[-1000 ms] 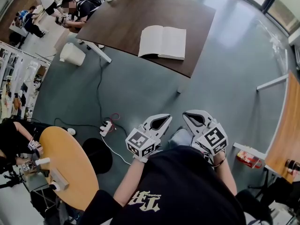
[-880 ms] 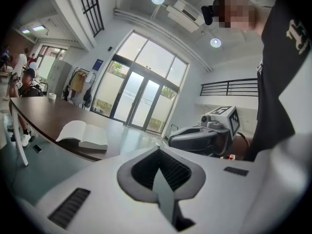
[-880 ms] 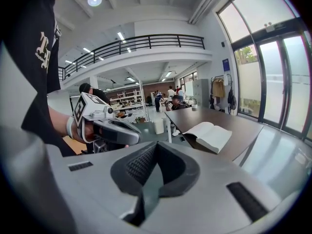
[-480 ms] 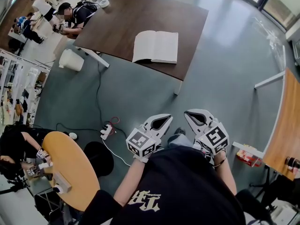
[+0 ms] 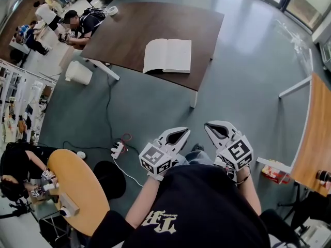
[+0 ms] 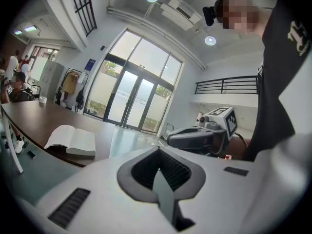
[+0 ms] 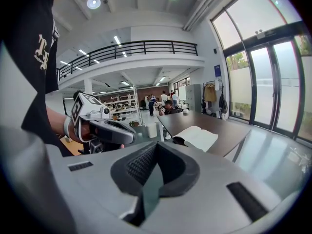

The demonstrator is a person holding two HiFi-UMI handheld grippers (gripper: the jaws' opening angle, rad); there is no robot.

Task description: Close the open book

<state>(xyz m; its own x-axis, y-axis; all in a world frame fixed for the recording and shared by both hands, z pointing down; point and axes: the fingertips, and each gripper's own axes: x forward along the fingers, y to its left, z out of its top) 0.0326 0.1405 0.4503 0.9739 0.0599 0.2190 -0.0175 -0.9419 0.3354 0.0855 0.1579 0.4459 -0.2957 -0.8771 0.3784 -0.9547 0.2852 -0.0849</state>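
An open white book (image 5: 167, 56) lies flat near the front edge of a dark brown table (image 5: 155, 19). It also shows in the left gripper view (image 6: 72, 139) and the right gripper view (image 7: 197, 137). Both grippers are held side by side close to the person's chest, far short of the table. My left gripper (image 5: 178, 133) is shut with nothing in it, its jaws together (image 6: 158, 172). My right gripper (image 5: 217, 128) is likewise shut and empty (image 7: 153, 172). Each gripper shows in the other's view, right (image 6: 200, 135) and left (image 7: 105, 128).
Grey floor lies between me and the table. On it are a power strip (image 5: 118, 149) with cables and a white bin (image 5: 78, 72). A round orange table (image 5: 77, 190) stands at lower left, and a wooden table (image 5: 318, 133) at the right. A person (image 5: 77, 19) sits at the table's far left corner.
The table and book have shifted down and left in the head view, so I have come nearer to them. Both grippers keep their place before the chest, still shut.
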